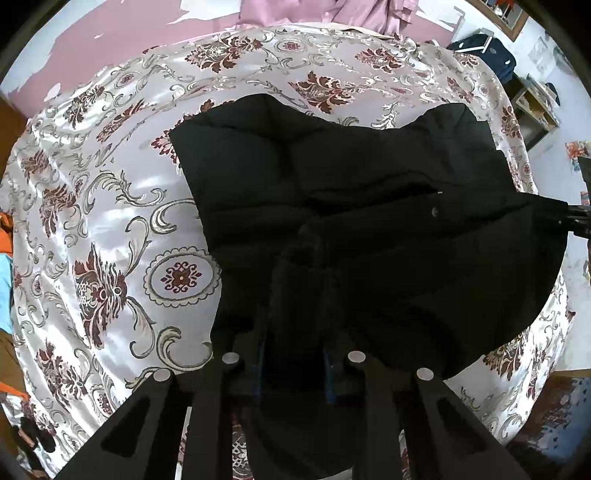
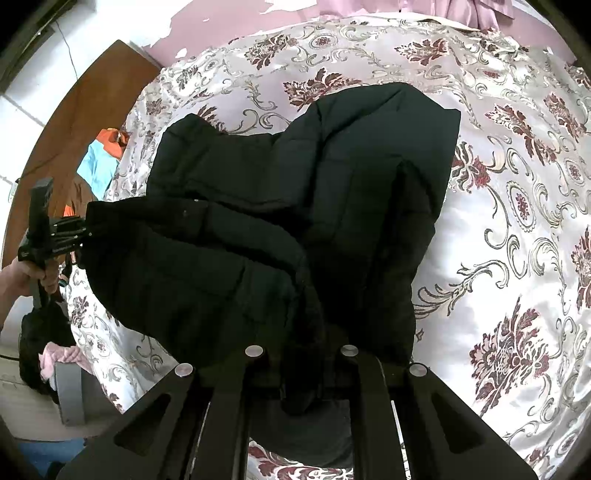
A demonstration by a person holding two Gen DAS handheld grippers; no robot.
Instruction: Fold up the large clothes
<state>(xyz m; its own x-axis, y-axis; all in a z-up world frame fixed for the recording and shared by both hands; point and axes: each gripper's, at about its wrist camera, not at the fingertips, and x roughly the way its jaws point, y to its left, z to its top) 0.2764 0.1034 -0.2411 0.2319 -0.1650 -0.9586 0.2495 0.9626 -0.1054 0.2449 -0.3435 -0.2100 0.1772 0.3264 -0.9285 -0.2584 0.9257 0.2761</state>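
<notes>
A large black padded jacket lies on a bed with a floral satin cover; it also shows in the right wrist view. My left gripper is shut on a near corner of the jacket and lifts it. It also shows at the left of the right wrist view, held by a hand. My right gripper is shut on the other near part of the jacket. It shows at the right edge of the left wrist view. The fingertips are hidden in dark fabric.
The floral bed cover spreads around the jacket. A pink wall is behind. Pink cloth lies at the bed's far end. A wooden board and orange and blue cloth are at the left. A shelf stands at the right.
</notes>
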